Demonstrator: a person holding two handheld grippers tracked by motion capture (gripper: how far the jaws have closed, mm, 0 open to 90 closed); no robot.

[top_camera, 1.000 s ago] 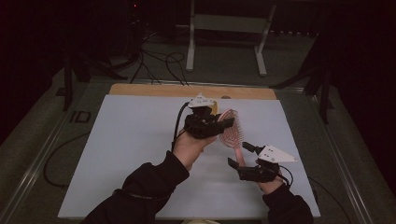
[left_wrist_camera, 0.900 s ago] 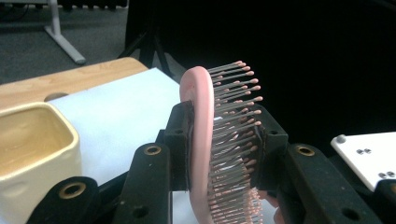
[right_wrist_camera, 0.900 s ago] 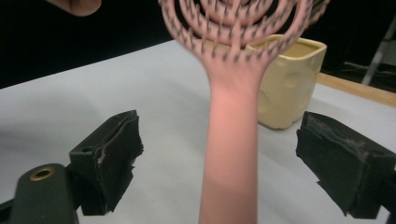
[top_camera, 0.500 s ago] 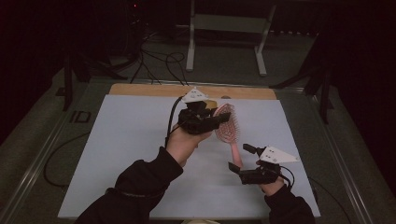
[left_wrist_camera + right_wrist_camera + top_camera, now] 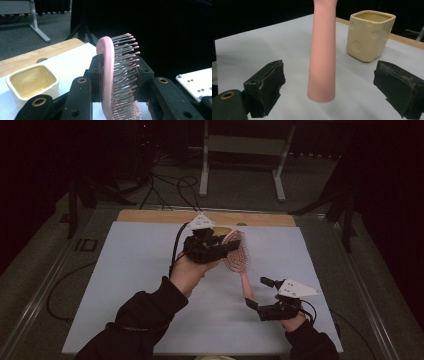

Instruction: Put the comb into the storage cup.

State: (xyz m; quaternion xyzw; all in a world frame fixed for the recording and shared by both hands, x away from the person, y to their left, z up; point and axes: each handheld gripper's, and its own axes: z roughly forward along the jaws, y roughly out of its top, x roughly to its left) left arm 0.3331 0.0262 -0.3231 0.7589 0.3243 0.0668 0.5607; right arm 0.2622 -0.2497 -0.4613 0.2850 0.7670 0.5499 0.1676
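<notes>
So the pink hairbrush point(image 5: 235, 251) is clamped by its head in the left tool point(image 5: 212, 247), held up above the white worktop point(image 5: 125, 270) with the handle hanging down. The right tool point(image 5: 262, 295) is spread wide, its pads on either side of the handle tip without touching. A cream cup point(image 5: 370, 35) is sat further back on the worktop.

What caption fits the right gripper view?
Open right gripper around a pink brush handle, cream cup behind.
</notes>
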